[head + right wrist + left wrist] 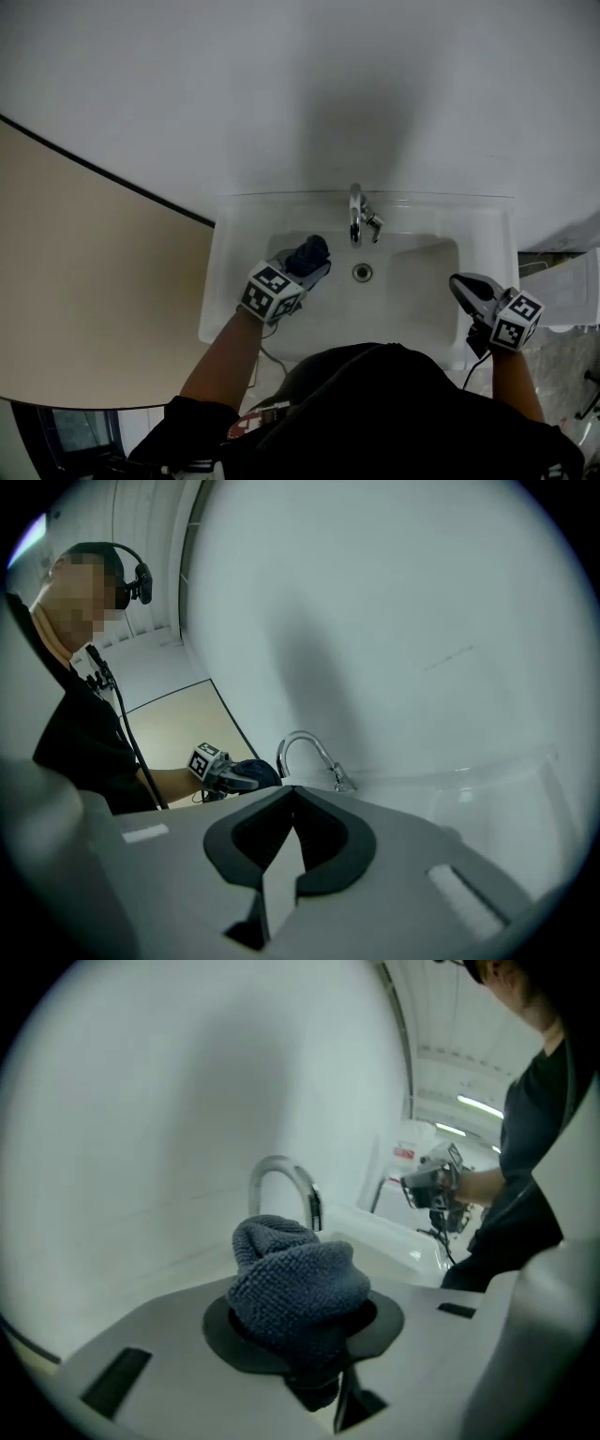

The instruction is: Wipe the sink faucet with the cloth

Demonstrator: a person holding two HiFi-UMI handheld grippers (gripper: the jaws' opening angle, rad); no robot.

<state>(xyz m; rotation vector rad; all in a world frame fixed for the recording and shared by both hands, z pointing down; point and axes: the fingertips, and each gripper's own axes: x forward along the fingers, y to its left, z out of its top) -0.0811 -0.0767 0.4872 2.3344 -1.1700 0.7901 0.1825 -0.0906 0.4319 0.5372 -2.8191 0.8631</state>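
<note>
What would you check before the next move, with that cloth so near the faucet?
1. Cloth gripped by left gripper: ok, the jaws clamp it.
2. Cloth touching faucet: not ok, it sits apart, to the faucet's left.
3. Way to the faucet free: ok, nothing lies between.
4. Right gripper out of the way: ok, shut and empty at the right edge of the sink.
5. Cloth damp: cannot tell.
</note>
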